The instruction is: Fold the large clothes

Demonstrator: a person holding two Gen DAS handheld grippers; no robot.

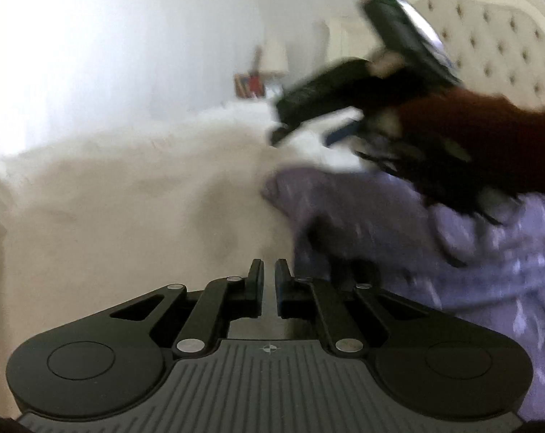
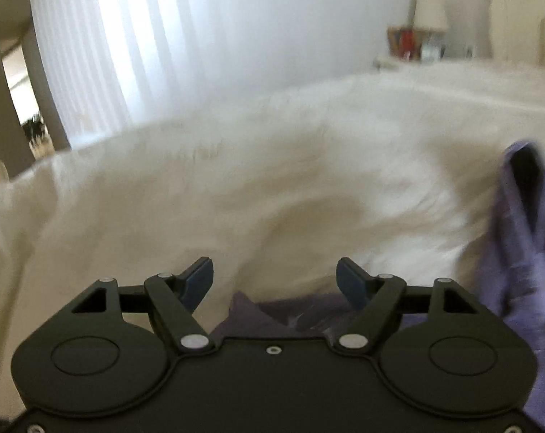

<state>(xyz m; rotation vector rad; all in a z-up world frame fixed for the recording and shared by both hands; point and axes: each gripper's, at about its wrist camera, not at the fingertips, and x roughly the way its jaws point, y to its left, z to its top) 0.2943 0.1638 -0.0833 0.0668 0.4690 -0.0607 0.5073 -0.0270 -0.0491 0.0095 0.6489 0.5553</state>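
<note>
A lilac patterned garment (image 1: 434,245) lies bunched on the white bed at the right of the left wrist view. My left gripper (image 1: 269,270) has its jaws nearly together with a thin gap and nothing between them, just left of the garment's edge. The right gripper (image 1: 301,128) shows blurred above the garment, held by a hand in a dark red sleeve. In the right wrist view my right gripper (image 2: 274,270) is open wide and empty, above the garment (image 2: 524,252), which lies at the right and under the jaws.
The white bedspread (image 1: 110,198) fills the left and middle of both views. A tufted headboard (image 1: 488,43) stands at the far right. A bedside table with books and a lamp (image 2: 416,39) and a curtained window (image 2: 164,54) are behind the bed.
</note>
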